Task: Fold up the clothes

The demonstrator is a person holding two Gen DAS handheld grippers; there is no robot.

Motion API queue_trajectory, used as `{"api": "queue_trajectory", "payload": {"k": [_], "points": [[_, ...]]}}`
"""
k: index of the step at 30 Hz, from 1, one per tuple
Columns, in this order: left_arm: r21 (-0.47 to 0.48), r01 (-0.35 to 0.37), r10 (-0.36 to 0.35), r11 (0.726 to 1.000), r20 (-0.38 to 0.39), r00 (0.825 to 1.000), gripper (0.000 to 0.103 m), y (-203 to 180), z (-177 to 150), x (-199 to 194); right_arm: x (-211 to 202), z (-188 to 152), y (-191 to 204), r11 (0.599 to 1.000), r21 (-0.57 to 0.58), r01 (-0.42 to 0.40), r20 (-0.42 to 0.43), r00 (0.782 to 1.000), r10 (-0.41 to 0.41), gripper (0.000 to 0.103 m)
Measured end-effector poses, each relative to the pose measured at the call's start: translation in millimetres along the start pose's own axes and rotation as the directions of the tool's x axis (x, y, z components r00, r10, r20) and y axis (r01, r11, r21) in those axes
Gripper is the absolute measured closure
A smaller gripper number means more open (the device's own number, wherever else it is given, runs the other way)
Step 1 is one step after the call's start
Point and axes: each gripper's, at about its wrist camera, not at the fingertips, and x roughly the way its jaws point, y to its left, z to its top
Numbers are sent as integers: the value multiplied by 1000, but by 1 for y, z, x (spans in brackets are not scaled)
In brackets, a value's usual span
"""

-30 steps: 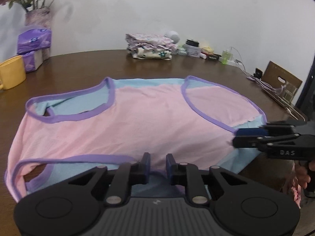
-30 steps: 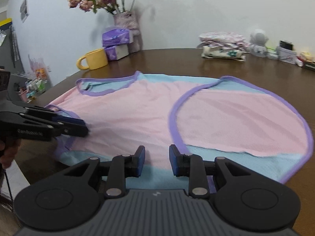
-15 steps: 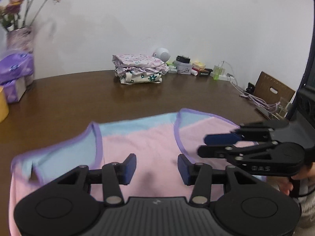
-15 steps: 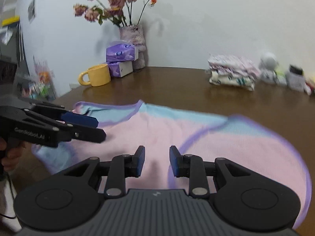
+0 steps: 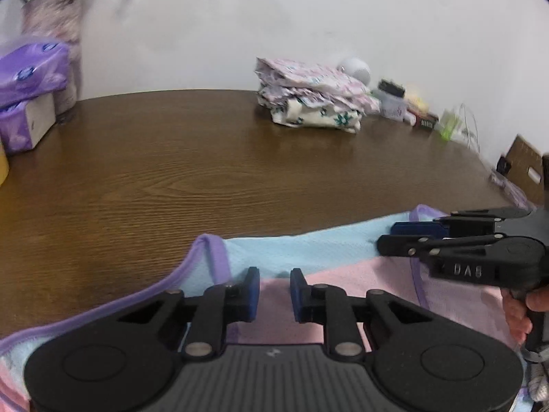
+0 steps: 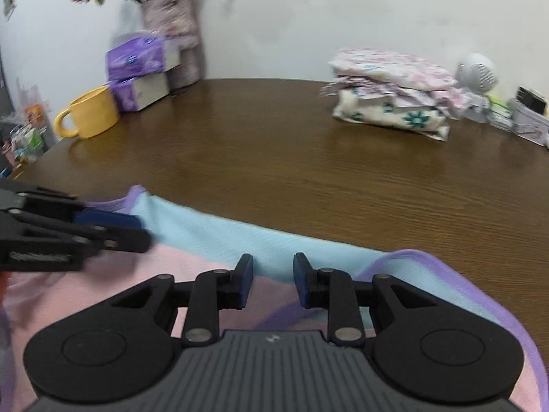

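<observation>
A pink and light-blue garment with purple trim [image 5: 308, 250] lies on the brown table, near the front edge; it also shows in the right wrist view [image 6: 240, 240]. My left gripper [image 5: 273, 276] is open and empty just above the garment's far blue edge. My right gripper [image 6: 272, 269] is also open and empty over the same edge. The right gripper shows from the side in the left wrist view [image 5: 386, 237], and the left gripper shows in the right wrist view [image 6: 140, 231]. The near part of the garment is hidden under both grippers.
A stack of folded floral clothes [image 5: 315, 99] sits at the back of the table [image 5: 206, 171]. A yellow mug [image 6: 91, 113], purple tissue packs [image 6: 137, 68] and a flower vase [image 6: 175, 34] stand at the back left. Small bottles and cables [image 5: 446, 123] lie at the back right.
Both grippers have moved forward over the garment to its far blue edge. The left jaws opened wider half a second ago and have narrowed a little since; the right jaws opened slightly.
</observation>
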Motion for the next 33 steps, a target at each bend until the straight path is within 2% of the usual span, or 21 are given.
{"api": "queue_trajectory", "payload": {"k": [6, 8, 11, 13, 15, 19, 25, 29, 31, 33], "points": [[-58, 35, -31, 998, 62, 998, 87, 15, 2, -5, 3, 0, -26, 999, 25, 40, 38, 998, -41, 79], [-77, 47, -40, 996, 83, 996, 79, 19, 3, -6, 2, 0, -27, 999, 29, 42, 42, 998, -43, 79], [-105, 66, -54, 992, 115, 992, 75, 27, 4, -8, -1, 1, -26, 999, 42, 27, 66, 997, -30, 79], [-96, 42, -31, 995, 109, 994, 76, 26, 3, -6, -3, 2, -23, 999, 41, 15, 89, 996, -19, 79], [-77, 6, 1, 997, 94, 996, 77, 24, 2, -3, 1, 3, -22, 999, 33, 37, 78, 996, -40, 79], [-51, -55, 59, 997, 71, 996, 86, 21, 0, 4, 4, 2, -31, 996, 64, 62, 61, 996, -66, 79], [-87, -47, 54, 995, 80, 995, 87, 29, -2, 2, 3, -1, -47, 990, 110, 89, 71, 993, -97, 79], [-90, -63, 71, 994, 81, 994, 87, 29, -3, 1, 5, -3, -41, 990, 72, 121, 76, 989, -127, 79], [-101, -49, 58, 994, 86, 995, 87, 30, -3, -1, 5, -3, -39, 989, 58, 137, 78, 987, -141, 79], [-113, -29, 40, 993, 91, 995, 81, 30, -3, -3, 5, -3, -39, 988, 63, 139, 79, 987, -144, 79]]}}
